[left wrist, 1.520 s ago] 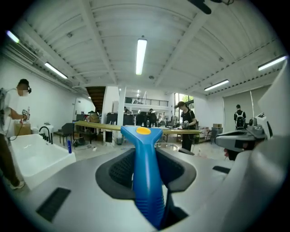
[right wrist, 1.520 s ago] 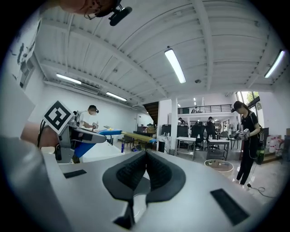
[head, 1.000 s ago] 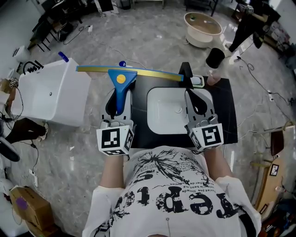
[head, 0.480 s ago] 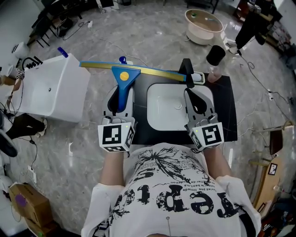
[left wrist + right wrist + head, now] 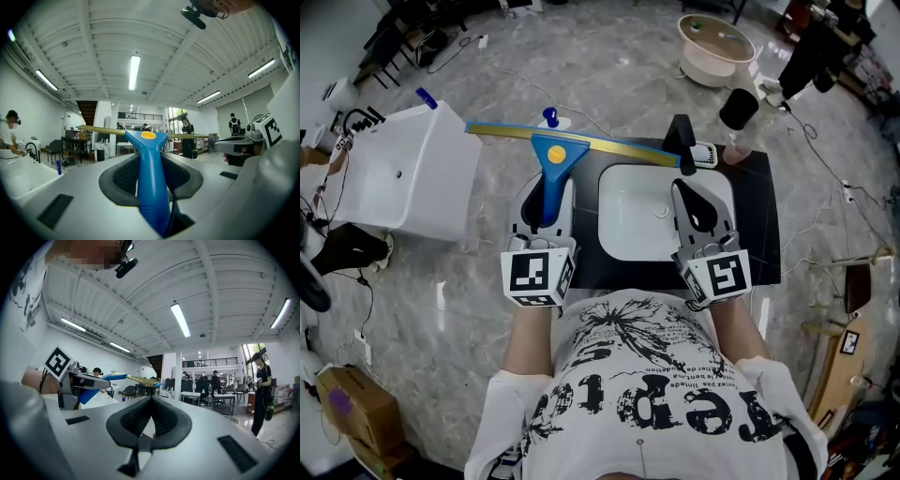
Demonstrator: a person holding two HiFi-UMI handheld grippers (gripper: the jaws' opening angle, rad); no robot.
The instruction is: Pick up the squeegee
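Note:
The squeegee (image 5: 549, 178) has a blue handle with a yellow dot and a long yellow blade (image 5: 591, 143) lying crosswise. My left gripper (image 5: 546, 195) is shut on the handle and holds it level in the air, left of the sink. In the left gripper view the handle (image 5: 151, 178) runs straight out between the dark pads, with the blade across its far end. My right gripper (image 5: 692, 194) hovers over the white basin, shut with nothing in it; its pads (image 5: 161, 420) meet. From the right gripper view the squeegee (image 5: 105, 379) shows off to the left.
A white basin (image 5: 623, 234) sits in a black countertop (image 5: 759, 234) with a black faucet (image 5: 680, 139) at its far edge. A white box-like sink (image 5: 403, 178) stands to the left. A blue-capped bottle (image 5: 550, 117), a black cup (image 5: 737, 110) and a beige tub (image 5: 717, 52) lie beyond.

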